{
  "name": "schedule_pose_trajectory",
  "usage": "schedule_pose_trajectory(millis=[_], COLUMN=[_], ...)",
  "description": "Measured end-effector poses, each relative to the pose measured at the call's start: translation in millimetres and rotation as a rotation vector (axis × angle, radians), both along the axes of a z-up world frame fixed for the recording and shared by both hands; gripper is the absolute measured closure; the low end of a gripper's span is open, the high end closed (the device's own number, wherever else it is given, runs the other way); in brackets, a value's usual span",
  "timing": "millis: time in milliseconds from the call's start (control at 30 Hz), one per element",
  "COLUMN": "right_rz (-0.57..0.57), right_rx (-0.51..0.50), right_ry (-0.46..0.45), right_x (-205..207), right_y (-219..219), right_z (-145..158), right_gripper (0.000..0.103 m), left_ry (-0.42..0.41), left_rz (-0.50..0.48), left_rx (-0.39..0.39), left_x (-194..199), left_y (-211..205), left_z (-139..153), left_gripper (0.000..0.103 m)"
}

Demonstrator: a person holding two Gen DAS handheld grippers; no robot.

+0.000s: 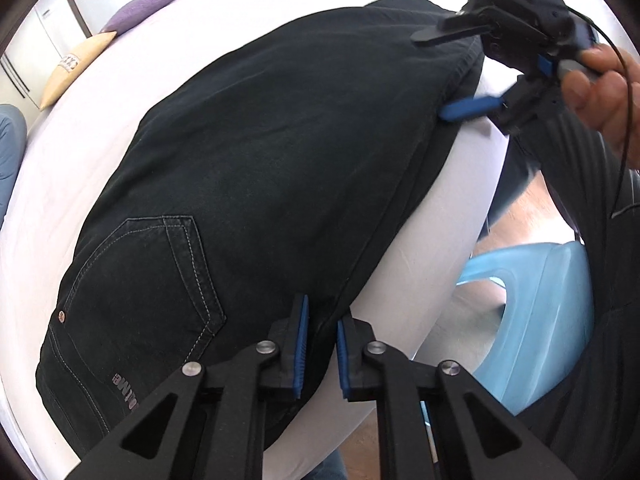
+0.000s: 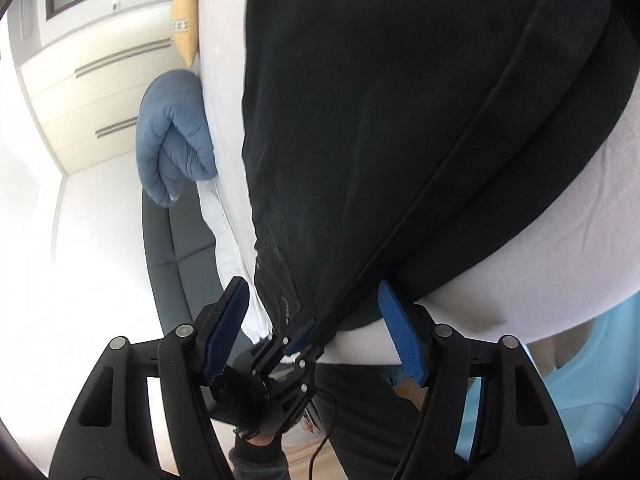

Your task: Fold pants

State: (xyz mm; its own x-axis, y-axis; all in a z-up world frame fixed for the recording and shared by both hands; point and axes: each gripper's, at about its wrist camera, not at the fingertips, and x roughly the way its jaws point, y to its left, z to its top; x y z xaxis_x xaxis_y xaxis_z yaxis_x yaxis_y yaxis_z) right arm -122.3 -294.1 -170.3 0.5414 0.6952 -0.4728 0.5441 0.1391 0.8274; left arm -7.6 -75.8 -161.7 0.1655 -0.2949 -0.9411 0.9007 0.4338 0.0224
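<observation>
Black jeans lie folded lengthwise on a white bed, back pocket toward the left gripper. My left gripper is shut on the jeans' near seam edge at the waist end; it also shows in the right wrist view. My right gripper is open at the far leg end, one finger above the fabric and its blue finger at the side edge. In the right wrist view the right gripper is open with the jeans between its fingers.
A purple pillow and a yellow pillow sit at the bed's far end. A blue quilted cover hangs at the bed's far side. A light blue plastic chair stands beside the bed. A dark sofa is below.
</observation>
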Motion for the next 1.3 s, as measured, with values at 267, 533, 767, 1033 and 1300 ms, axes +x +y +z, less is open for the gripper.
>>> schedule_pose_trajectory(millis=[267, 533, 767, 1033, 1300], right_rz=[0.066, 0.051, -0.027, 0.06, 0.071], right_rx=[-0.103, -0.113, -0.068, -0.164, -0.353], right_ry=[-0.019, 0.056, -0.002, -0.145, -0.07], right_x=[-3.7, -19.9, -39.6, -10.1, 56.7], right_y=[-5.6, -8.5, -41.2, -60.5, -81.3], right_z=[5.5, -4.5, 14.6, 53.3, -5.4], right_gripper=[0.099, 0.101, 0.099, 0.099, 0.103], left_ry=[0.037, 0.053, 0.043, 0.013, -0.035], left_rz=[0.034, 0.021, 0.036, 0.064, 0.279], left_rx=[-0.032, -0.019, 0.01, -0.125, -0.207], left_x=[4.7, 16.7, 15.4, 17.9, 69.8], left_y=[10.7, 17.4, 20.6, 9.1, -33.7], left_z=[-2.5, 6.5, 12.0, 58.8, 48.2], left_gripper=[0.09, 0.09, 0.078, 0.064, 0.053])
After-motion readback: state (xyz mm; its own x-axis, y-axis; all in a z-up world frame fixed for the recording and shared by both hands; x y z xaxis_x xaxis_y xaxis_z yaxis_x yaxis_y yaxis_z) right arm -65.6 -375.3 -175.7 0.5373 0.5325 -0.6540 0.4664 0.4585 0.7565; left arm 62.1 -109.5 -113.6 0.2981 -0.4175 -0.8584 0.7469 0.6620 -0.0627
